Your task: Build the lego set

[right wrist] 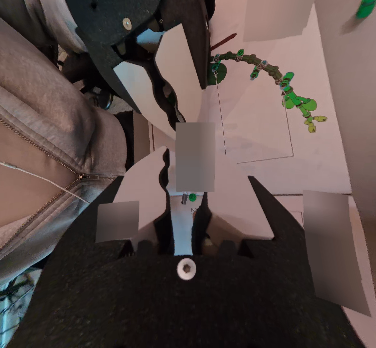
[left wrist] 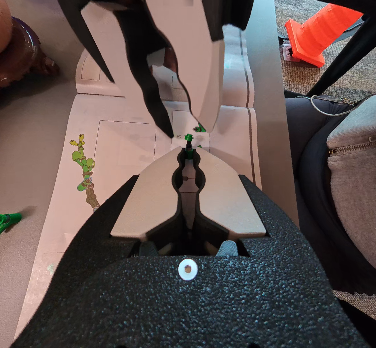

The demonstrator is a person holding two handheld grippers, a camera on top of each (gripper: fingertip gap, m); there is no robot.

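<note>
Small green plastic peg piece with a dark stem (left wrist: 188, 149) sits pinched between the left hand-held gripper (left wrist: 188, 152) fingertips, above the printed instruction sheet (left wrist: 126, 145) on the surface. Right hand-held gripper (left wrist: 190, 132) hovers beyond, jaws apart, holding nothing.

A pale table (left wrist: 34, 139) carries everything here. A big open instruction booklet (left wrist: 126, 147) lies flat on it, with its pages reaching close to the table's right edge. One page shows a drawing of a green and yellow plant stem (left wrist: 84, 165) made of small parts, with thin boxes and lines drawn beside it. Two small green pieces (left wrist: 200, 128) lie loose on the page, one near the other. Another green toy part (left wrist: 9, 219) lies on the bare table, left of the booklet. A dark brown round thing (left wrist: 22, 53) sits on the table at the far left; what it is cannot be told.
</note>
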